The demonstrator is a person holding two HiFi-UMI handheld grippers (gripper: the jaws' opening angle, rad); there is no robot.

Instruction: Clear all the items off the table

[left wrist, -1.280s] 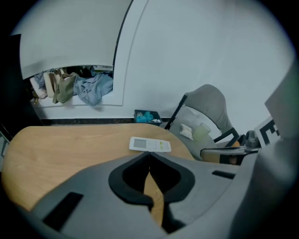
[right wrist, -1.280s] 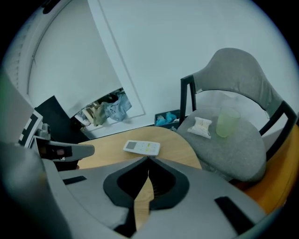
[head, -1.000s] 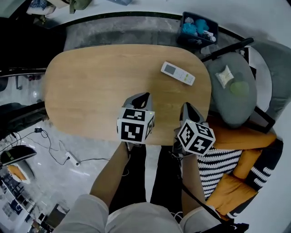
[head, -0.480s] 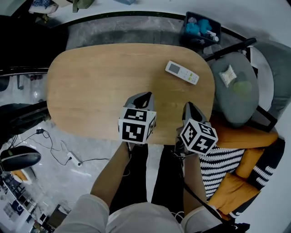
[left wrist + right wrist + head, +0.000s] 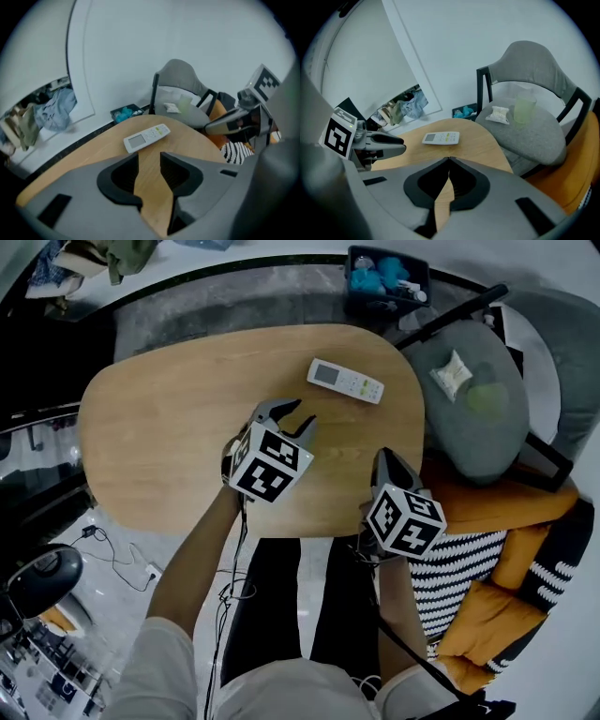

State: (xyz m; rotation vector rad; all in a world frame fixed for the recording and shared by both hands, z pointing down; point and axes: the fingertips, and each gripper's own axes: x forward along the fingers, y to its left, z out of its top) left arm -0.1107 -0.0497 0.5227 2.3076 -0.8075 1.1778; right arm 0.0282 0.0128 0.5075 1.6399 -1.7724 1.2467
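Note:
A white remote control (image 5: 345,381) lies on the oval wooden table (image 5: 169,418), toward its far right end; it also shows in the left gripper view (image 5: 146,137) and the right gripper view (image 5: 440,138). My left gripper (image 5: 292,415) hovers over the table short of the remote, its jaws opening with only bare tabletop between them (image 5: 149,159). My right gripper (image 5: 384,461) stays at the table's near right edge, jaws shut with nothing held (image 5: 449,160).
A grey chair (image 5: 469,409) stands right of the table, holding a folded white packet (image 5: 451,373) and a green cup (image 5: 484,397). A dark bin (image 5: 386,282) with blue items sits on the floor beyond the table. Orange and striped cushions (image 5: 487,568) lie at right.
My left gripper moved forward over the table toward the remote and its jaws parted. The right gripper stayed put. The head view shifted slightly.

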